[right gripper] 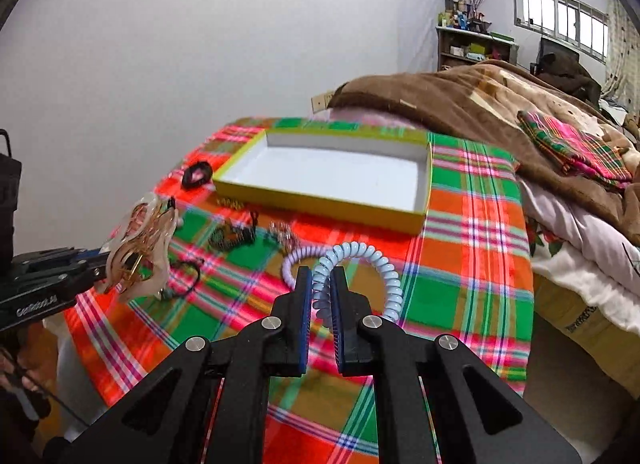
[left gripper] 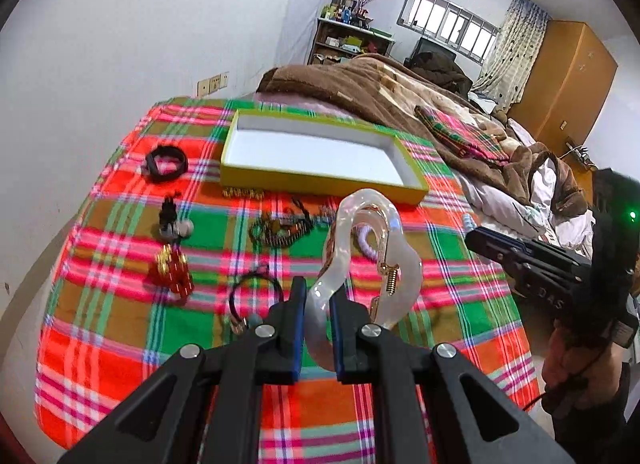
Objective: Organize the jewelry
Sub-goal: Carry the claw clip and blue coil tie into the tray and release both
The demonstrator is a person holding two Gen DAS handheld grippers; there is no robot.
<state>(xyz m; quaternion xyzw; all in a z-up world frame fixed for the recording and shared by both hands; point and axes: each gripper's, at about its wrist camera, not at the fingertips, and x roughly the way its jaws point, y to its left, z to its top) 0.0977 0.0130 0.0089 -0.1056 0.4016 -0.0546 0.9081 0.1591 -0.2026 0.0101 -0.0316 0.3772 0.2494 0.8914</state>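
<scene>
On the plaid cloth (left gripper: 120,344), a black hair tie (left gripper: 166,164) lies at far left, just beside the yellow tray (left gripper: 320,180). The left hand-held gripper (left gripper: 318,320) pinches a translucent hair claw (left gripper: 360,260), lifted above the cloth. Farther right, the right hand-held gripper (right gripper: 322,292) pinches a pale blue coil tie (right gripper: 360,260), a lilac coil tie (right gripper: 292,264) behind it.

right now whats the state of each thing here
left gripper: shut on clear hair claw
clear hair claw: held off the cloth
right gripper: shut on blue spiral hair tie
blue spiral hair tie: held, lifted
yellow box: open, empty
purple spiral hair tie: lying on cloth
black scrunchie: lying on cloth
</scene>
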